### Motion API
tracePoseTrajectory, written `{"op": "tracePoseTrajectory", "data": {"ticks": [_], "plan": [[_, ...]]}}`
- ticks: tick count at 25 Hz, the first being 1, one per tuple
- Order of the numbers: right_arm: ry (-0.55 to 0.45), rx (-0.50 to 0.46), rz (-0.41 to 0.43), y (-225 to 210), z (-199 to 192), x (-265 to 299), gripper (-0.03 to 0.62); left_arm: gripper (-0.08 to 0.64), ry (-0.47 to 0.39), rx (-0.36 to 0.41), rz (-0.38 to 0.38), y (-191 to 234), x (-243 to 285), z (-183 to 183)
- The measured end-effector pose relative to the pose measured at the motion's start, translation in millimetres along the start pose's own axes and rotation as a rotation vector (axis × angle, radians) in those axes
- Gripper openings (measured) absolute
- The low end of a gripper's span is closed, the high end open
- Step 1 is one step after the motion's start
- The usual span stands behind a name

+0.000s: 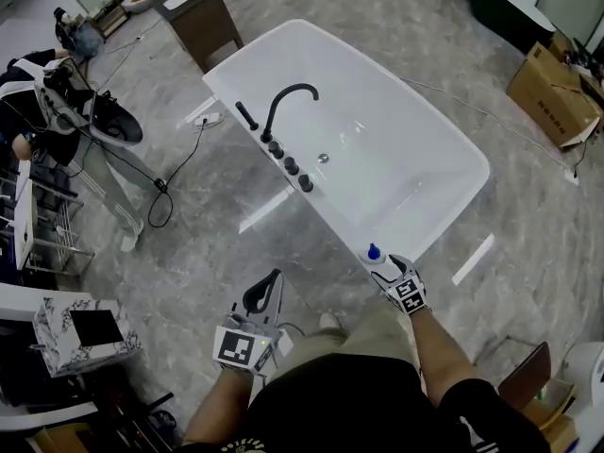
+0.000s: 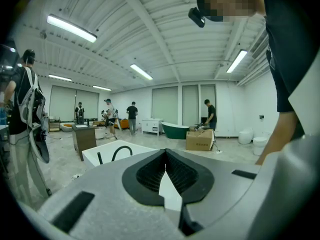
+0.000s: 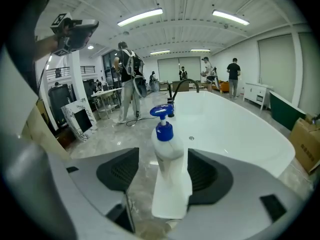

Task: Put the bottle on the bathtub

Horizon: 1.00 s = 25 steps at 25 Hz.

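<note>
**Pump bottle upright at the tub's near corner, between open jaws**

The left gripper [image 1: 273,281] is held low over the grey marble floor [image 1: 189,253], well apart from the tub. Its 2 jaws are pressed together at the tips with nothing between them.

The right gripper [image 1: 391,270] reaches to the near corner of the white freestanding bathtub [image 1: 415,130]. Its jaws are spread. The white plastic pump bottle with a blue pump head [image 3: 170,169] stands upright between them. There is a clear gap on the left-jaw side, while the bottle's other side lies right against the right pad. Whether it actually touches cannot be told.

In the head view the bottle sits at the near end of the tub's rim, just ahead of the gripper's tips.

Farther along the same rim runs a row of black round knobs [image 1: 292,166], then a black arched faucet [image 1: 288,102].

Beyond the tub, a brown cardboard box [image 1: 552,92] rests on the floor at the right. A dark brown cabinet [image 1: 203,22] stands at the far end.
</note>
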State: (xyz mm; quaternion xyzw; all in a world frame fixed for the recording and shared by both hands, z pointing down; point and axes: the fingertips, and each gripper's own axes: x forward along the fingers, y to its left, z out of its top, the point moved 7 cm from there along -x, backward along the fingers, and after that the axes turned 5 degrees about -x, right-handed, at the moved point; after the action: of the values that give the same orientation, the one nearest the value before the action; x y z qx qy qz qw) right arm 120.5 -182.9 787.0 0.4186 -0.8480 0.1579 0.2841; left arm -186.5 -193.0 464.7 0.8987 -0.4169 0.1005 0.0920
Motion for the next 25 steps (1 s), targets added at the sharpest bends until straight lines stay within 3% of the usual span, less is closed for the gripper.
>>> {"op": "tracePoseTrajectory", "data": {"ticks": [4,12,13,17,25], "plan": [[-0.051,0.017,-0.026,5,12,-39,0.268,0.009,-0.046,0.005,-0.008,-2,1,13],[-0.318,0.120,-0.099,13,90,-143,0.265,0.009,-0.136,-0.046,-0.037,-1,5,36],[-0.351,0.126,-0.113,15,100,-153,0.238,0.009,-0.145,-0.052,-0.045,-2,5,38],[-0.438,0.138,-0.220,19,138,-194,0.026,0.009,-0.186,-0.083,-0.076,-5,5,45],[-0.599,0.142,-0.340,34,192,-293,0.011,0.009,-0.209,-0.060,-0.185,-33,2,62]]}}
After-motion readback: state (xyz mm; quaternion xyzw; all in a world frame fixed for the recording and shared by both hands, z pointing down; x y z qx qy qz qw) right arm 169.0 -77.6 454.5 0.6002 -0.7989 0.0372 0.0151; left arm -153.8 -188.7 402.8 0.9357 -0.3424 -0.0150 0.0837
